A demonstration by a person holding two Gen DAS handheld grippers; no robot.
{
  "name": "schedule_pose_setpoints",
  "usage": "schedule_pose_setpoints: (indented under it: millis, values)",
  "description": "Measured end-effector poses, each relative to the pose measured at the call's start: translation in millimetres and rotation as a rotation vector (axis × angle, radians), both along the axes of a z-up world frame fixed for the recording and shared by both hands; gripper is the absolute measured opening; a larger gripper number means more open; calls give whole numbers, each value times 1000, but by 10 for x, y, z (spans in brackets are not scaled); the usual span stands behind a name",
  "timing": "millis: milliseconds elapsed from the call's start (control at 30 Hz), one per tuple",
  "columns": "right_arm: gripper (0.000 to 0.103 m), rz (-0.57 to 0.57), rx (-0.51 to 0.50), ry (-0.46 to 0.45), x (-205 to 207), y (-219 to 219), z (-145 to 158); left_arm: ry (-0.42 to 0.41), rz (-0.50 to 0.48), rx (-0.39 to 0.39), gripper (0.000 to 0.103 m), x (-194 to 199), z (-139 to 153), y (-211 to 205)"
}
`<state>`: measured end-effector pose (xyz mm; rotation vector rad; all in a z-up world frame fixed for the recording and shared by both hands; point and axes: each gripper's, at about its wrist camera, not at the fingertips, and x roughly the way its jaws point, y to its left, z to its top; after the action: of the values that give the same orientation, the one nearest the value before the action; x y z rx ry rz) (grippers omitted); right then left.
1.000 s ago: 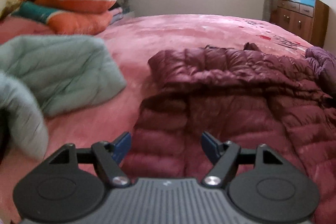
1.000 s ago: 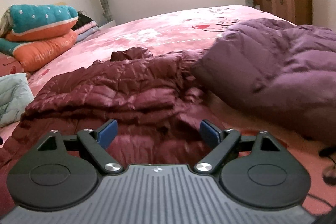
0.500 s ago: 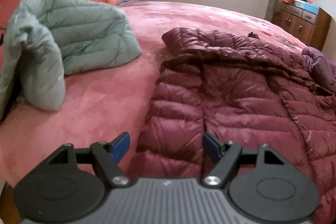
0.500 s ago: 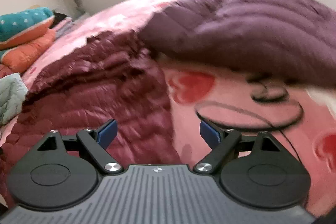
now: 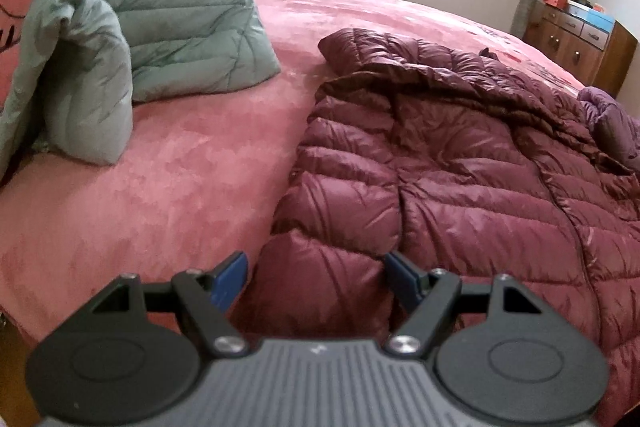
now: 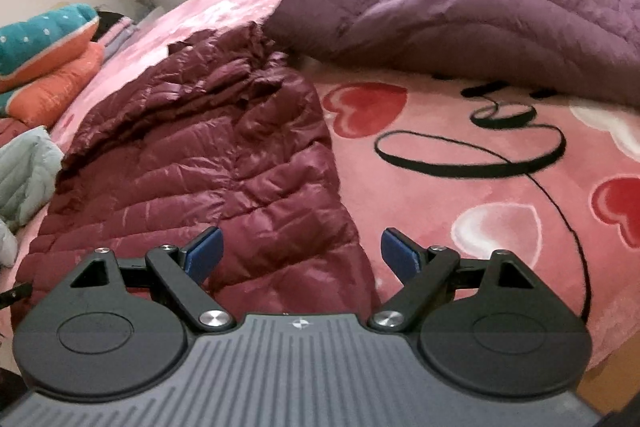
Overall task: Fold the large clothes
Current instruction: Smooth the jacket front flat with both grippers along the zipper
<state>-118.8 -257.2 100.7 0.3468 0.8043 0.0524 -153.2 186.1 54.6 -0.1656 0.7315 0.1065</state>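
A maroon quilted down jacket (image 5: pixel 460 163) lies spread on the pink bed, hood end far, hem near. It also shows in the right wrist view (image 6: pixel 208 155). My left gripper (image 5: pixel 316 277) is open, its blue pads on either side of the jacket's near left hem corner. My right gripper (image 6: pixel 300 253) is open over the jacket's near right hem corner, the right pad over bare blanket. Neither holds anything.
A pale green down jacket (image 5: pixel 132 39) lies folded at the left. A purple down jacket (image 6: pixel 472 7) lies at the right. Stacked teal and orange quilts (image 6: pixel 44 59) sit at the bed's far left. A wooden dresser (image 5: pixel 580 43) stands by the far wall.
Both grippers have dropped lower and closer to the maroon jacket's near hem. The right gripper has swung right, toward the jacket's right edge. Both stay open.
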Motion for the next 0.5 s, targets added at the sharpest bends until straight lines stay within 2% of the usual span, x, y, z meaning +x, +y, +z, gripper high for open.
schedule_pose_setpoints:
  millis: [167,233,367,500]
  values:
    - [103,-37,11,83,59,-62,-86,16,14,-40,76,-1,-46,56]
    - [103,-13,12,131,95,-32,-138,19,19,-54,76,3,-60,74]
    - [103,48,-31,160,79,82,-174,32,21,-74,80,15,-92,79]
    - [103,91,-14,187,70,132,-199,43,13,-84,83,23,-116,72]
